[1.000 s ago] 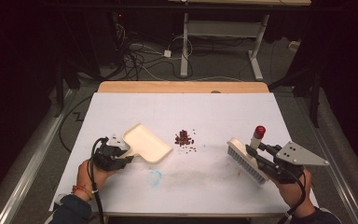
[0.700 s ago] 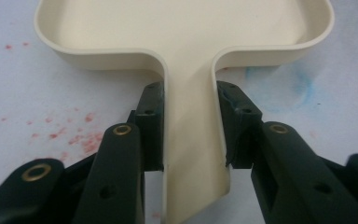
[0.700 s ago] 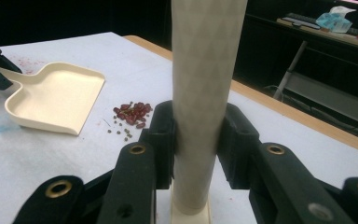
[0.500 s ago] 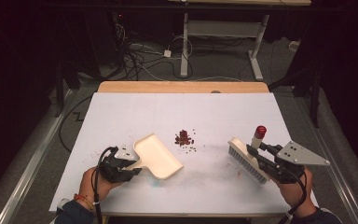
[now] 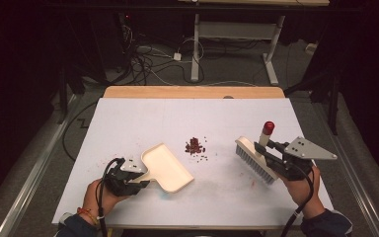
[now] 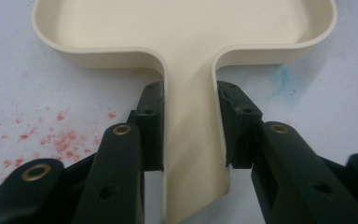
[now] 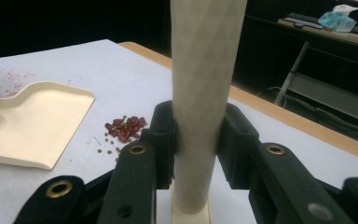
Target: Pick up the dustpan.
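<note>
I see the small heap of red beans (image 5: 195, 146) mid-table, between the cream dustpan (image 5: 167, 167) and the brush (image 5: 254, 159). My left gripper (image 5: 137, 176) clamps the dustpan's handle; my right gripper (image 5: 271, 157) grips the brush's upright handle.

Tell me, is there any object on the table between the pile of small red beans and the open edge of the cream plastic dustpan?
Nothing visible: only bare white table lies between the red beans and the dustpan.
</note>
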`<state>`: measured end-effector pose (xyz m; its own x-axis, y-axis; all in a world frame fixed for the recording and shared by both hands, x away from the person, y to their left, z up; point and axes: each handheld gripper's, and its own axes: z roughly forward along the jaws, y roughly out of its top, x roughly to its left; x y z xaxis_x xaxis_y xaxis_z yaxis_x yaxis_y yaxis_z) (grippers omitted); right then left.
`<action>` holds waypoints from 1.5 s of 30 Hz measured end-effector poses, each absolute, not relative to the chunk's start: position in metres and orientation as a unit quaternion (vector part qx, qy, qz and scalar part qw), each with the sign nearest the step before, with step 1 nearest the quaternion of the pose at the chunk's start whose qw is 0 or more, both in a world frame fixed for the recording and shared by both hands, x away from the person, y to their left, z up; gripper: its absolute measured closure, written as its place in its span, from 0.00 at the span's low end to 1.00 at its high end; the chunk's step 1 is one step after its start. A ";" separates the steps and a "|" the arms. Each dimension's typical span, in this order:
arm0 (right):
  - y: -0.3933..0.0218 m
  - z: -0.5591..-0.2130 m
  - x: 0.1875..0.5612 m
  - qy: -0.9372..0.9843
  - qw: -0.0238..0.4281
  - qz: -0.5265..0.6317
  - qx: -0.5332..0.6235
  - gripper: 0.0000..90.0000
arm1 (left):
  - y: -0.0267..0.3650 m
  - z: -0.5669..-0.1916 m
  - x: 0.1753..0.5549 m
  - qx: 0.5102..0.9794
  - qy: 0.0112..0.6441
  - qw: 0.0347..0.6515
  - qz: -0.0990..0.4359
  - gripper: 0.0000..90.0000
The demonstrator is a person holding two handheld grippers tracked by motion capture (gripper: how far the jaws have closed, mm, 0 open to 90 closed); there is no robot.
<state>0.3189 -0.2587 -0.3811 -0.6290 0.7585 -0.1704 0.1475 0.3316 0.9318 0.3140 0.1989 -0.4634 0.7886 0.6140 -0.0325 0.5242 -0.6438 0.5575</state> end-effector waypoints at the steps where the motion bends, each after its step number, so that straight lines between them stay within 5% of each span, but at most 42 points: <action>1: -0.258 -0.381 0.320 0.756 0.309 0.494 0.300 0.78 | 0.199 -0.464 0.314 0.903 0.316 0.282 0.080 0.70; 45: -0.249 -0.369 0.390 0.739 0.318 0.501 0.319 0.78 | 0.211 -0.452 0.313 0.894 0.329 0.287 0.099 0.70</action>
